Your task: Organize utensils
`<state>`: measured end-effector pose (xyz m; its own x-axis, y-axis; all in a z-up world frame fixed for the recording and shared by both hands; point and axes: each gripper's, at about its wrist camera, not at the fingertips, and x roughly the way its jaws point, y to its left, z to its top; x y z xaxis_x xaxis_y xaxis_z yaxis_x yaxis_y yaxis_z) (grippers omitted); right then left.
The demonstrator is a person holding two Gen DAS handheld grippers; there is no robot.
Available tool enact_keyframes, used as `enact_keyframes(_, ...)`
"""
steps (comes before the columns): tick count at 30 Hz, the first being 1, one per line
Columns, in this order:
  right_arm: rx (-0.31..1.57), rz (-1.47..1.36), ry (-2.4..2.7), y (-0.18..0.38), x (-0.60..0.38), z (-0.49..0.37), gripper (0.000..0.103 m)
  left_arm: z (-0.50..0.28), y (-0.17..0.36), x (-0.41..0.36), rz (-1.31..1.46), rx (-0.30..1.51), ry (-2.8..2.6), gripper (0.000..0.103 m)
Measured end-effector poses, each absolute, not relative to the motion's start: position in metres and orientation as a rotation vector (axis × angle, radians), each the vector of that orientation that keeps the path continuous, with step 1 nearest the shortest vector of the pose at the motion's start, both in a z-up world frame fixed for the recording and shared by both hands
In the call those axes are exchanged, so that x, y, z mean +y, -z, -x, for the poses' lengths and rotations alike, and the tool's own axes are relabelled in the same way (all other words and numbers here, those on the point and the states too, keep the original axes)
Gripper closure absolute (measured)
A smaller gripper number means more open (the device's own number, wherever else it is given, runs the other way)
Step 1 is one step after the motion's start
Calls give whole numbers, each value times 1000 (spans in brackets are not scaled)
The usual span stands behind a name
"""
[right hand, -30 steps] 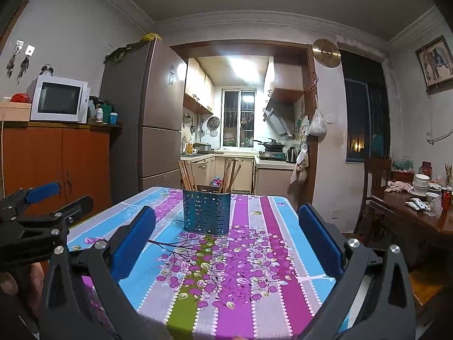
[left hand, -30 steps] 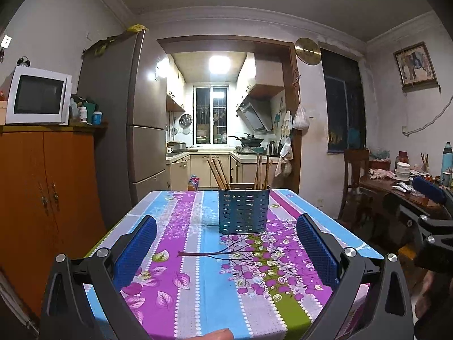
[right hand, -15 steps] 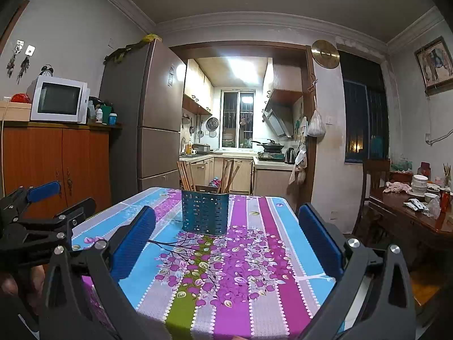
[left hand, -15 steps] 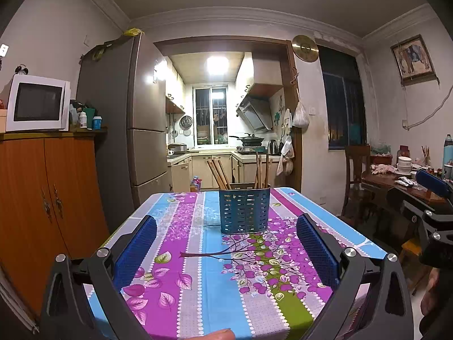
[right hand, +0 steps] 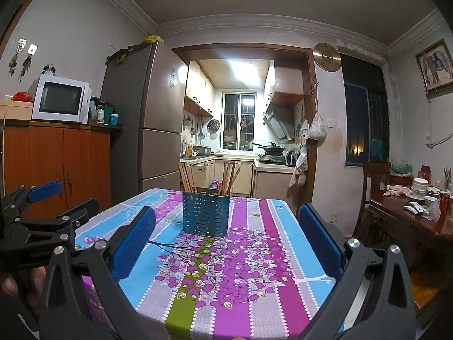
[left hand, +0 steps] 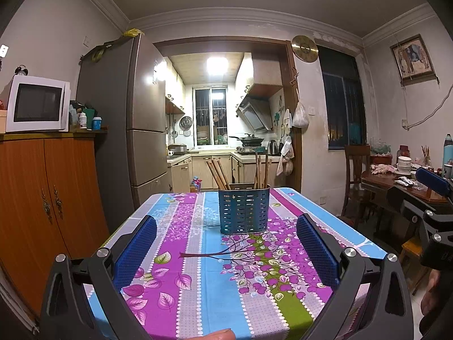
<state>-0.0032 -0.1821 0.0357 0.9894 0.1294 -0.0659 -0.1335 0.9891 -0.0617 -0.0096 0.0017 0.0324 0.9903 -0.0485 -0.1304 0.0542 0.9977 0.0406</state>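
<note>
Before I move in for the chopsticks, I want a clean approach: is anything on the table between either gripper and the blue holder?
Nothing visible is. Only bare tablecloth lies between the open left gripper and the blue holder, and likewise ahead of the open right gripper. The chopsticks stand upright inside the holder.

Wide-open left gripper (left hand: 226, 243) faces chopstick-filled blue holder (left hand: 243, 211).
</note>
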Motion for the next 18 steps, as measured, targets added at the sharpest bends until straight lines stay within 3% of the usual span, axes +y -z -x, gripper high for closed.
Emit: enact_keyframes(18, 71, 70, -137, -39, -181, -2, 5, 5, -33, 4, -42, 133, 43, 5)
